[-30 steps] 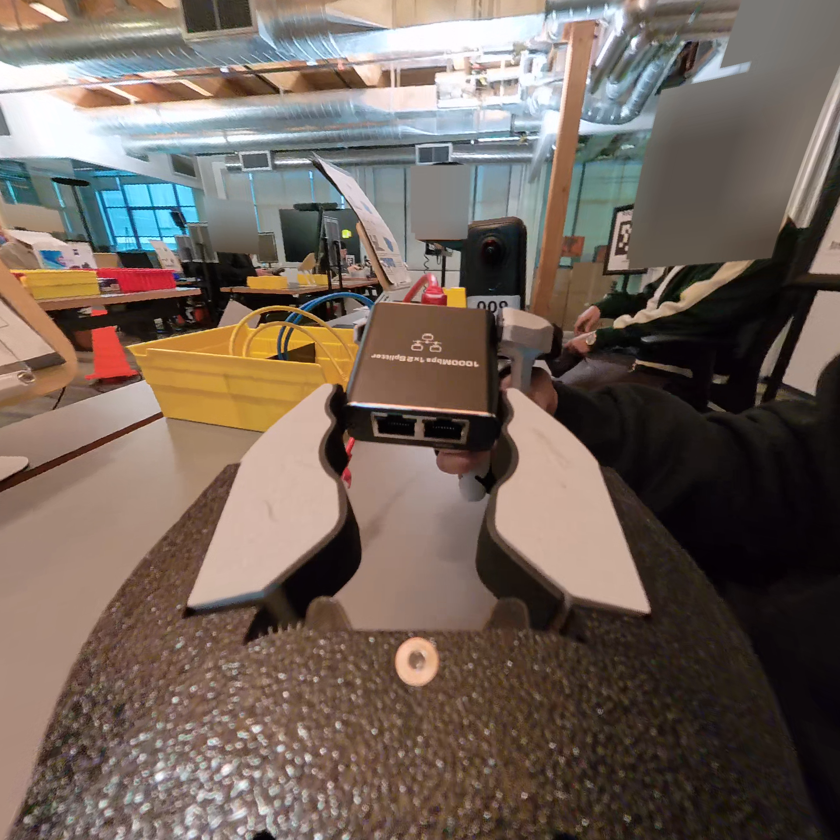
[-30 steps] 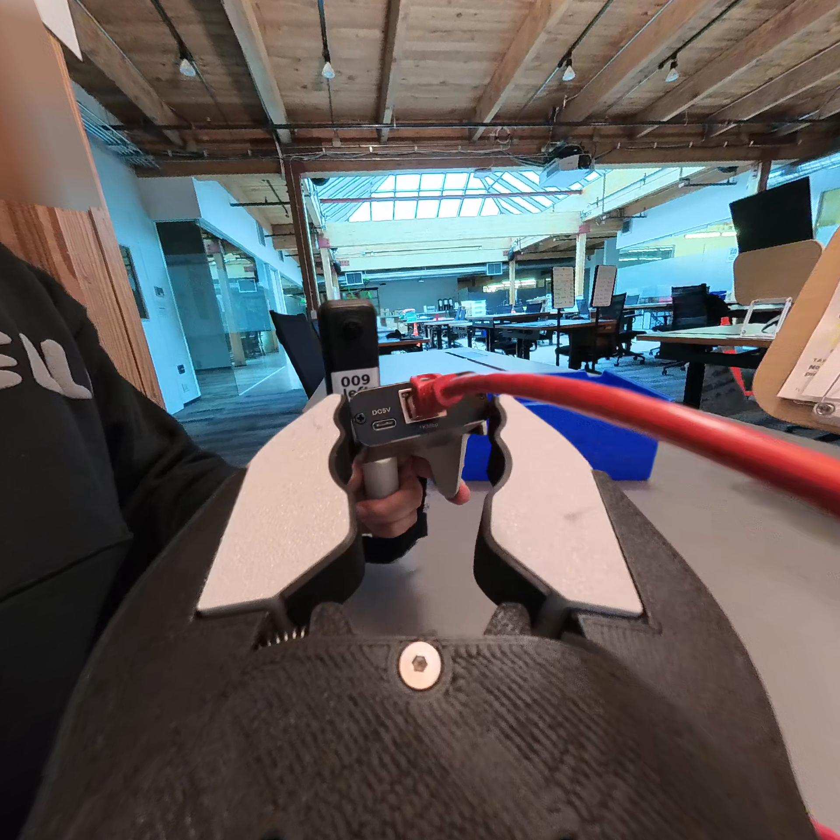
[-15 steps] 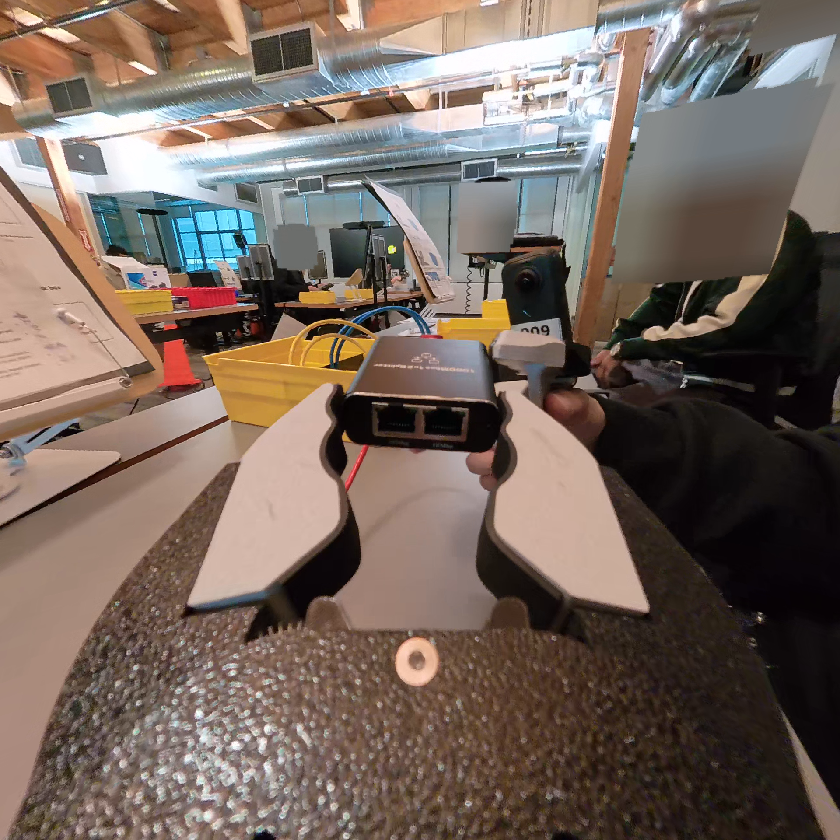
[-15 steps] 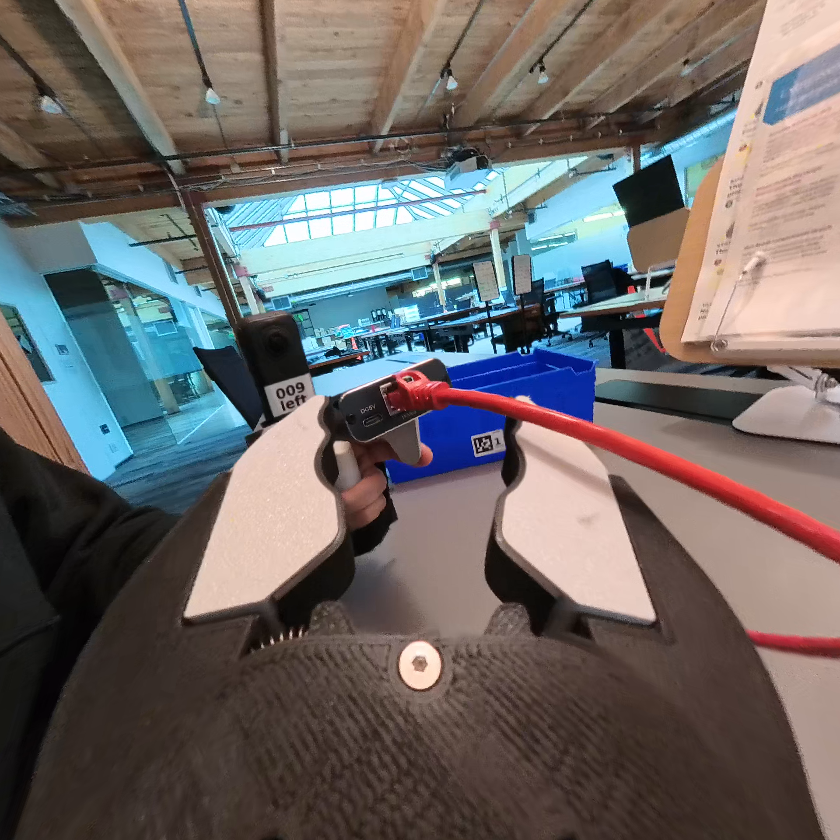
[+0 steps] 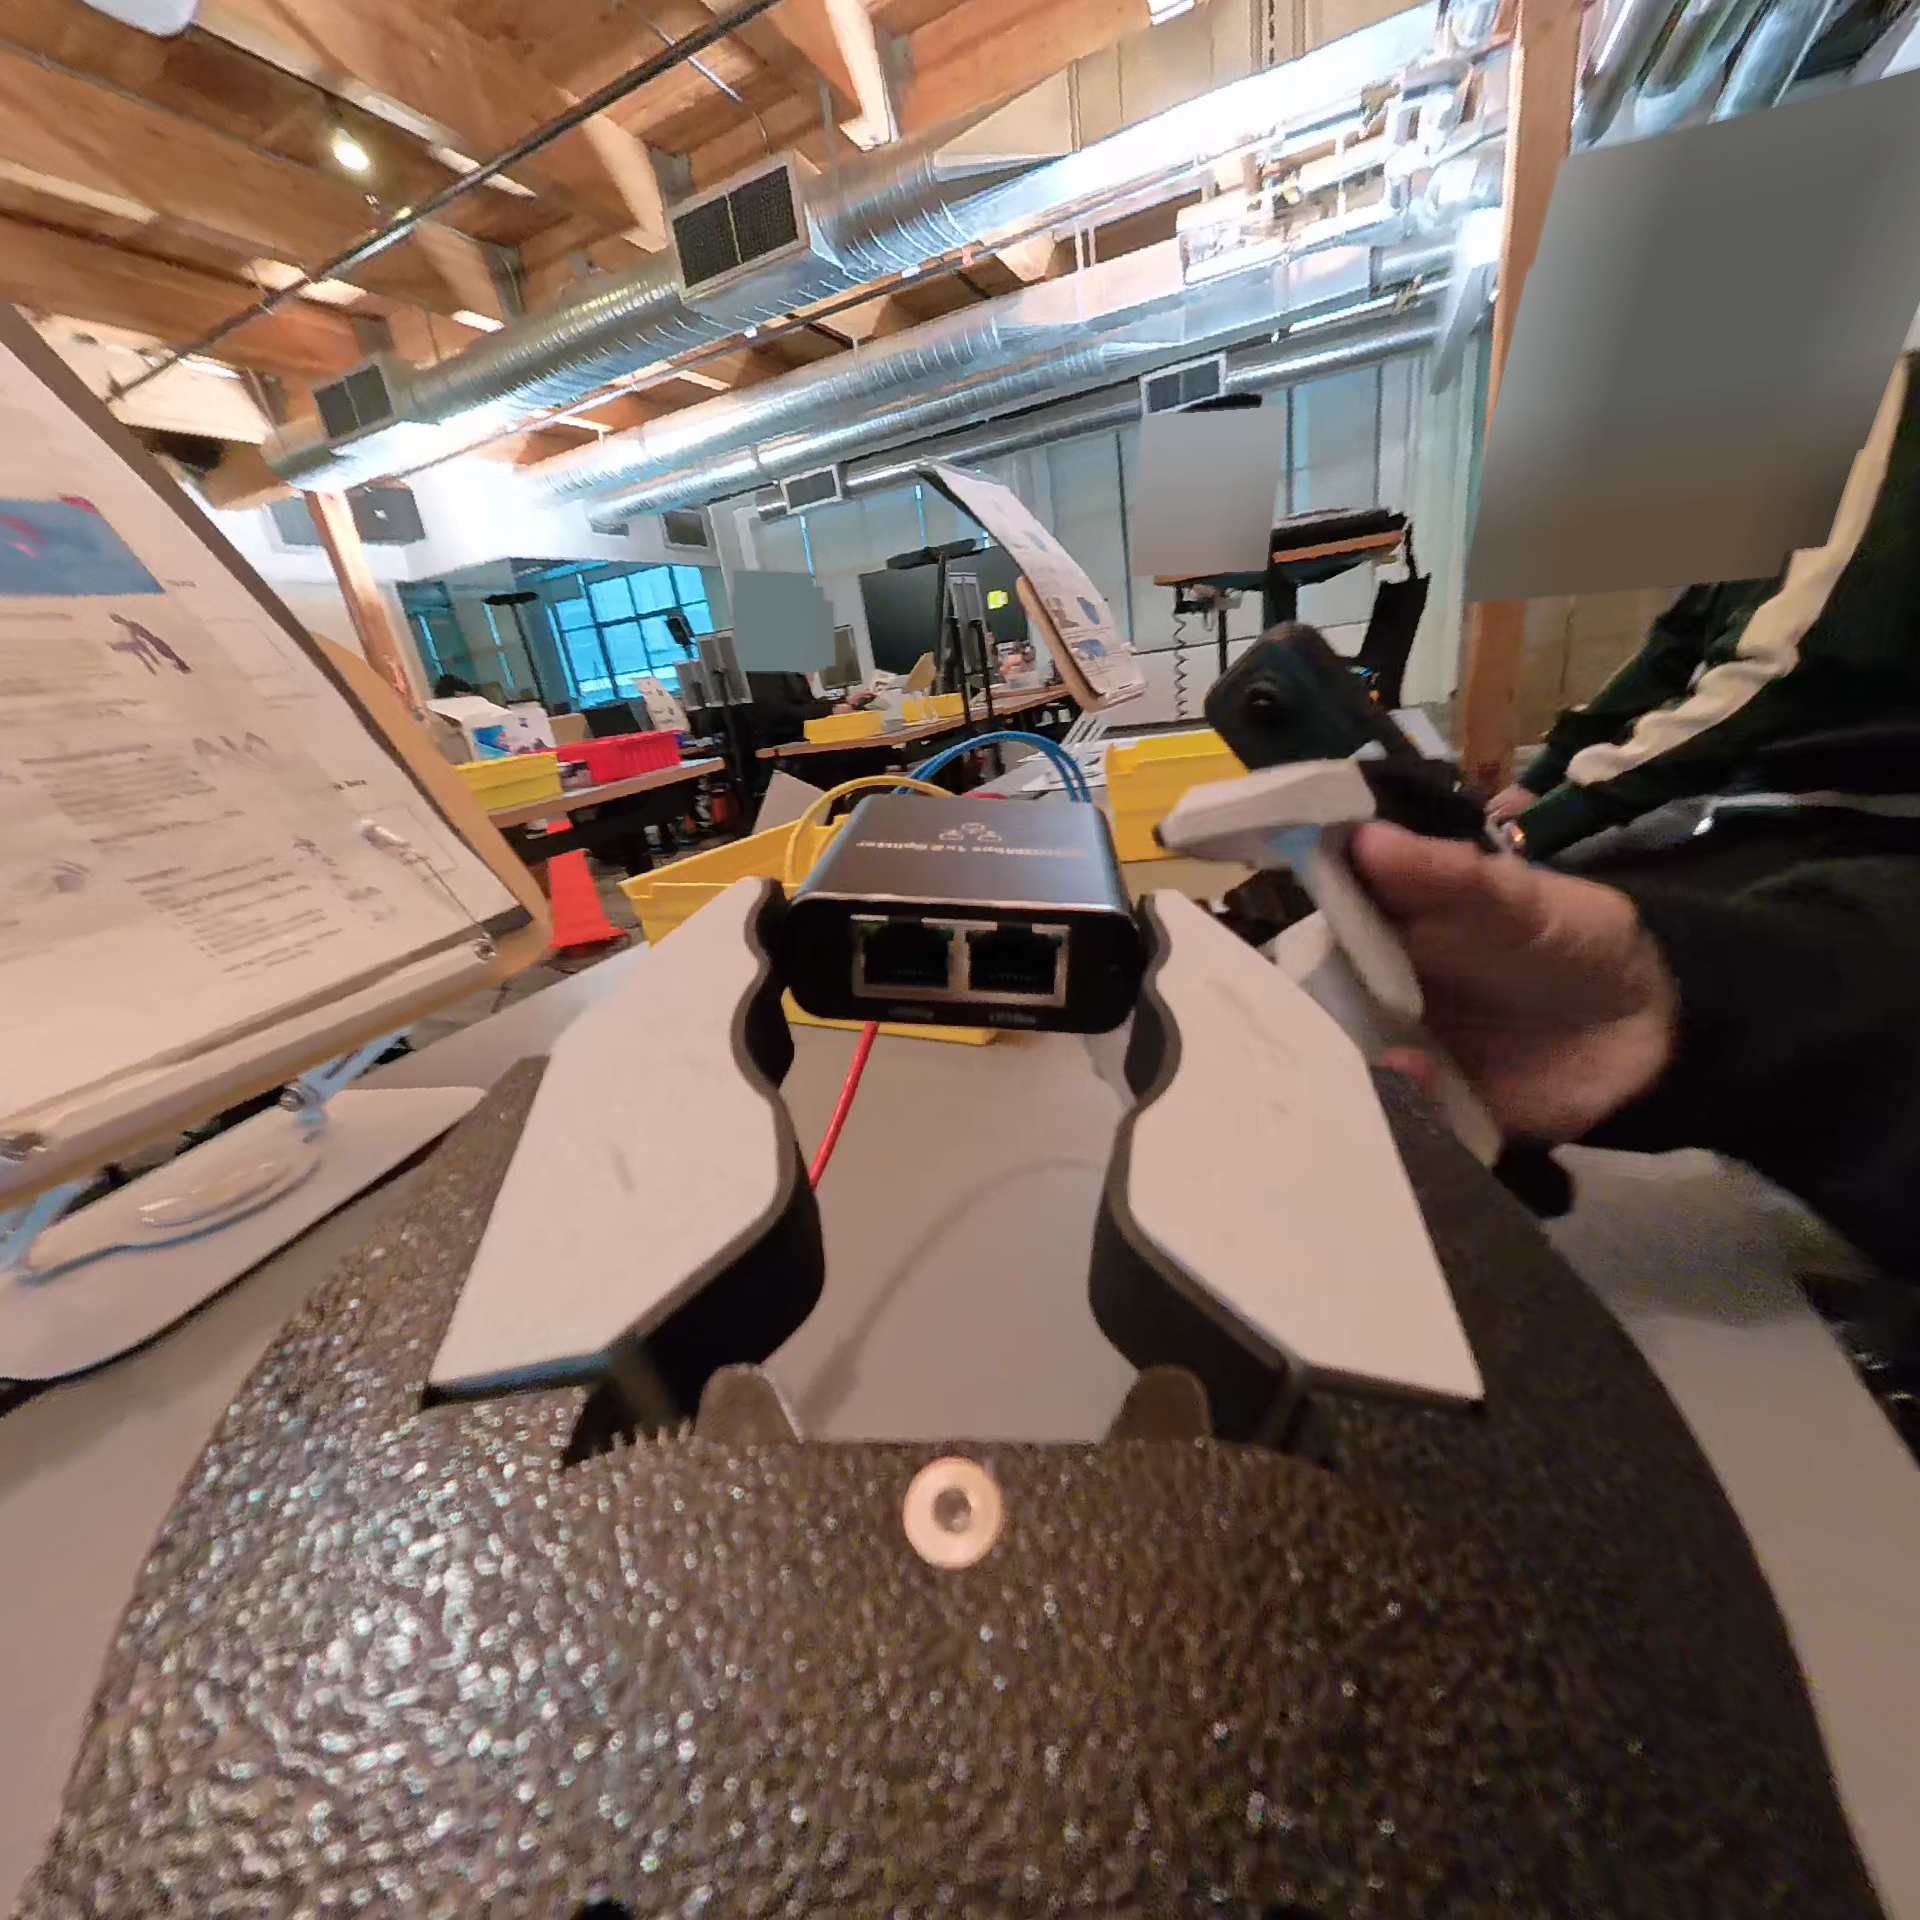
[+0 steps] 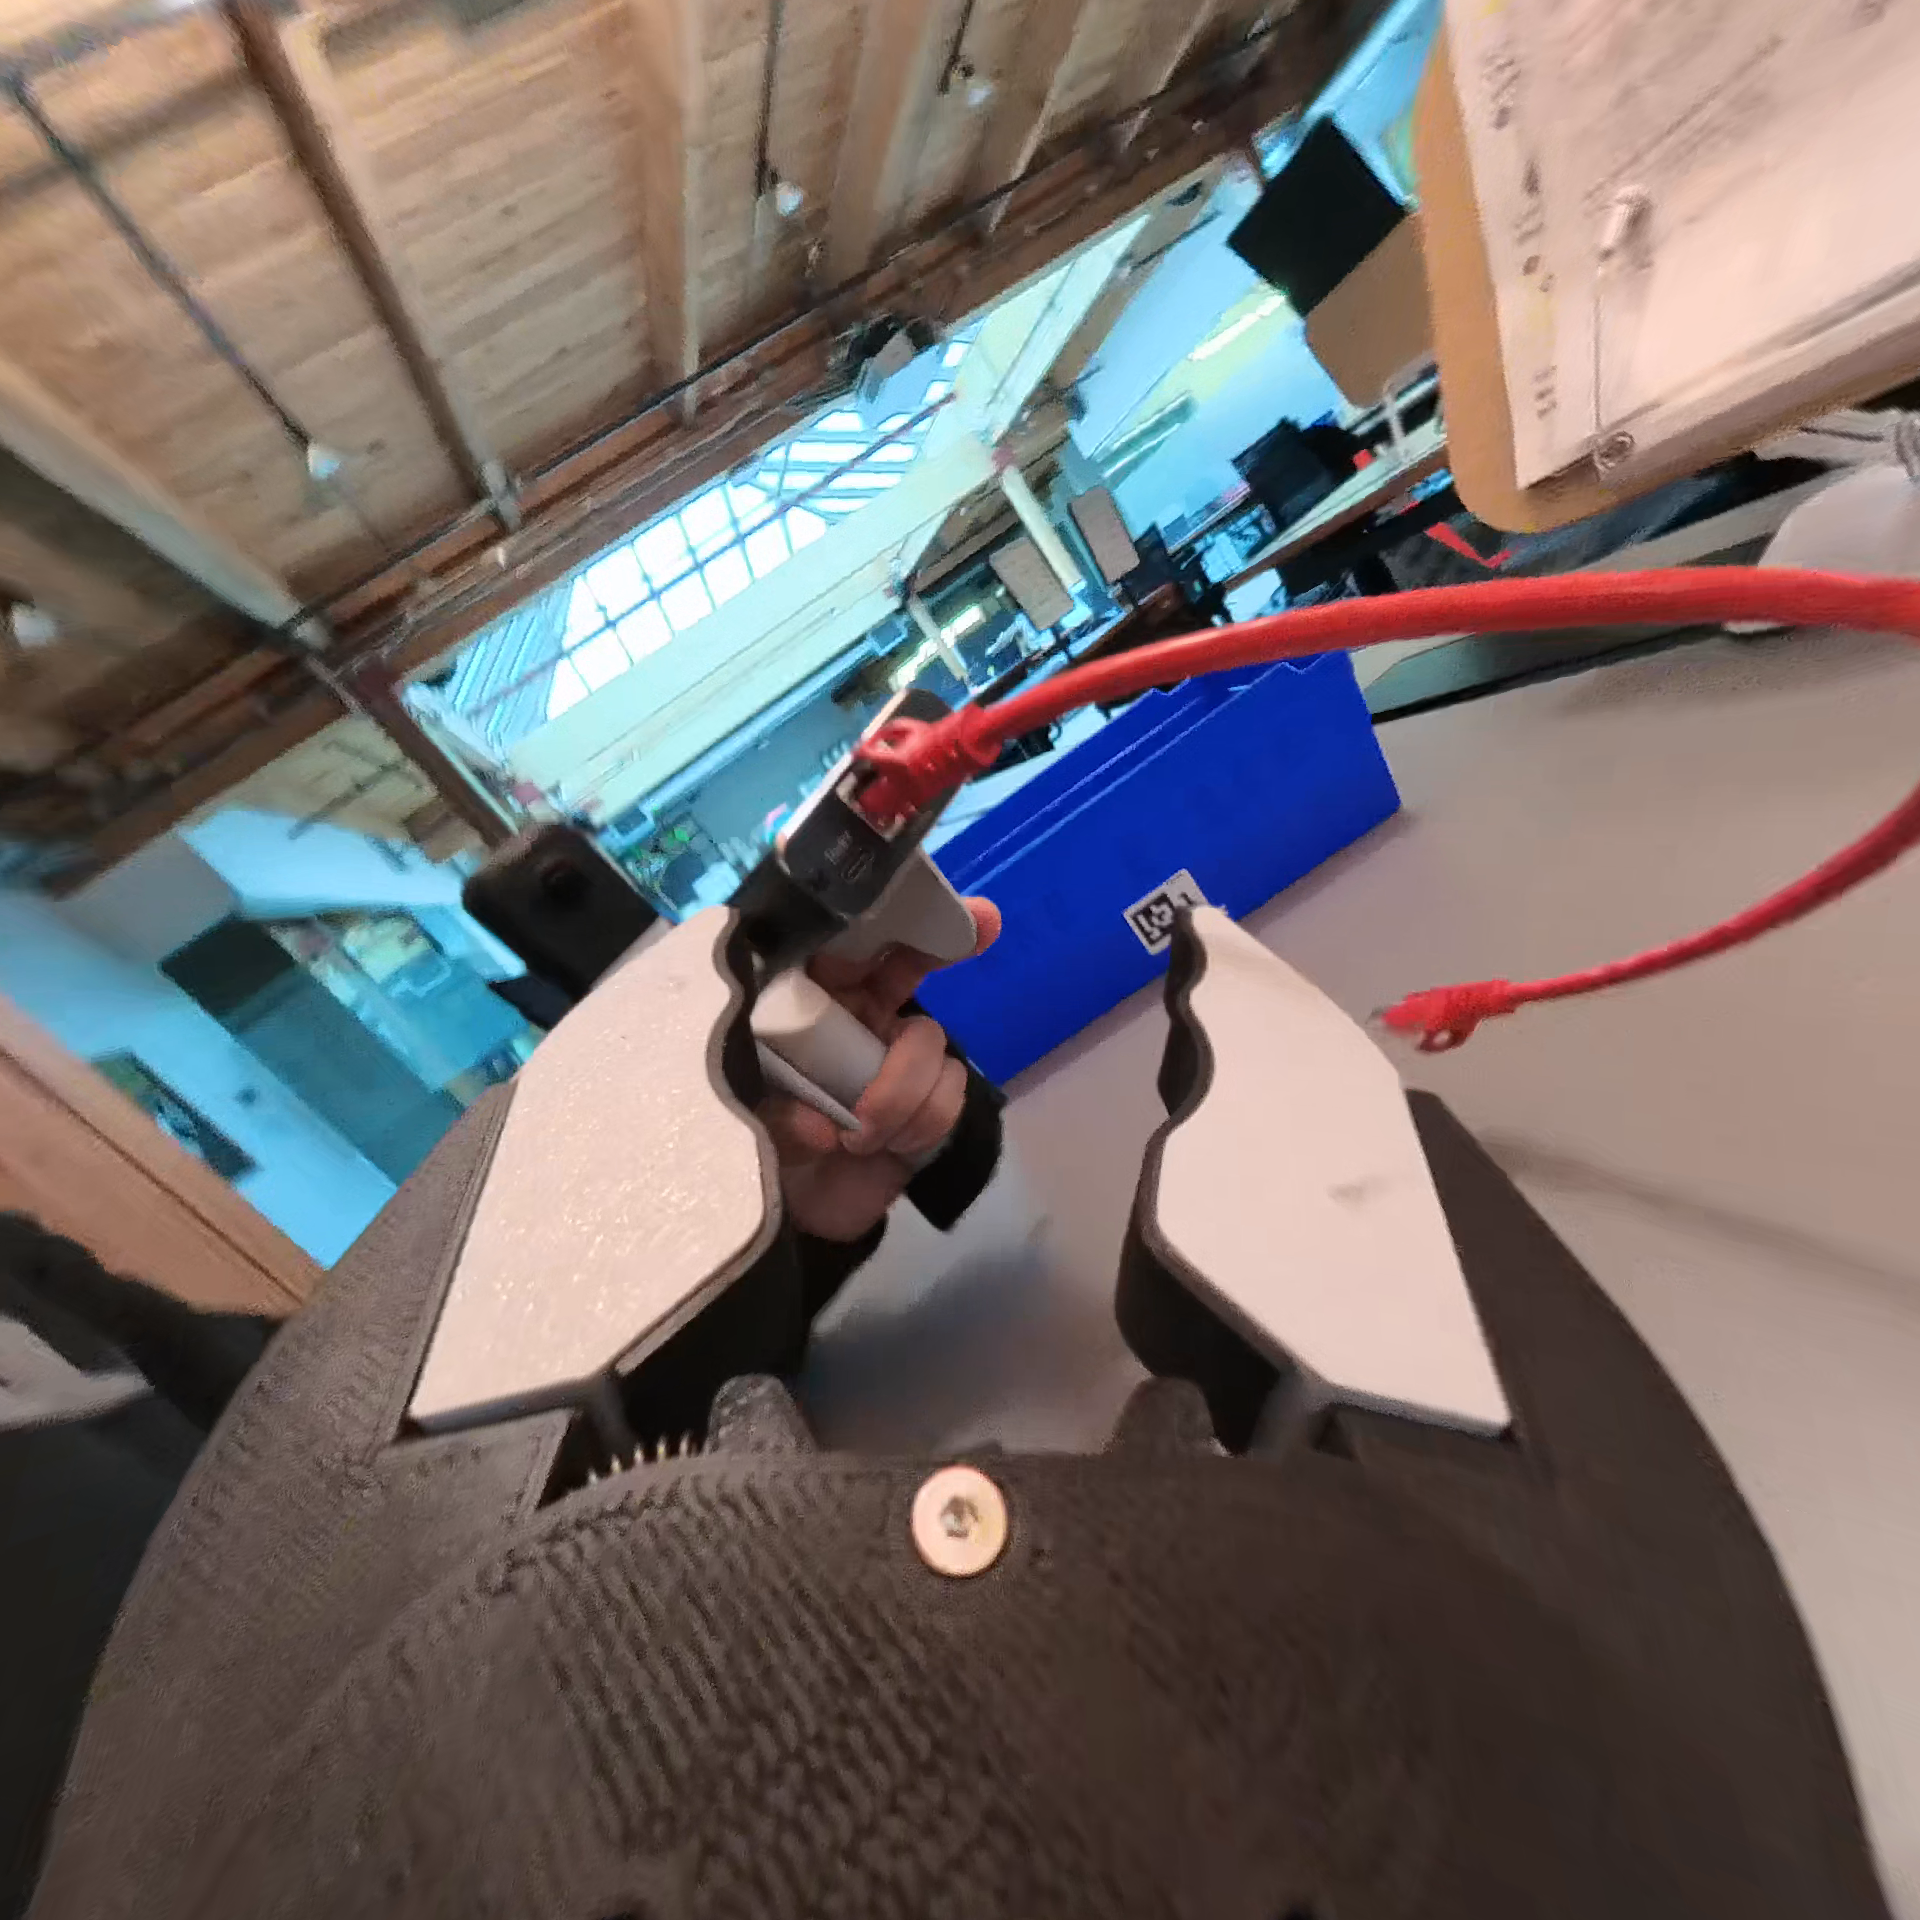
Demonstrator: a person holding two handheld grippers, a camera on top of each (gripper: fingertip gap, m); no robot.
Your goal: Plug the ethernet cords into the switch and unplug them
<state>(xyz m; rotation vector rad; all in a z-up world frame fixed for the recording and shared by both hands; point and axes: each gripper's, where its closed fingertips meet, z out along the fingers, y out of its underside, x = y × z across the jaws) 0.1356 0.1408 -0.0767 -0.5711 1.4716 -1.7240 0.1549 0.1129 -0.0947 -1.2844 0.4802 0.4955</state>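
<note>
My left gripper (image 5: 956,940) is shut on a small black switch (image 5: 966,883) and holds it above the table. Its two ports face me and are empty. A red ethernet cord (image 5: 844,1101) hangs below it. In the right wrist view the switch (image 6: 847,857) shows from its other side, with the red cord's plug (image 6: 914,758) seated in it. The cord (image 6: 1455,613) arcs to the right and its loose end (image 6: 1439,1013) lies on the table. My right gripper (image 6: 961,935) is open and empty, a short way back from the switch. It also shows in the left wrist view (image 5: 1268,816), to the right of the switch.
A clipboard stand (image 5: 208,831) stands close on the left of the grey table (image 5: 966,1226). A yellow bin (image 5: 691,894) with blue and yellow cords sits behind the switch. A blue bin (image 6: 1195,821) sits beyond the right gripper. A seated person (image 5: 1766,727) is at right.
My right gripper has opened wider and drawn back to the side of the switch, tilting. The left gripper has levelled the switch. The red plug stays in its port.
</note>
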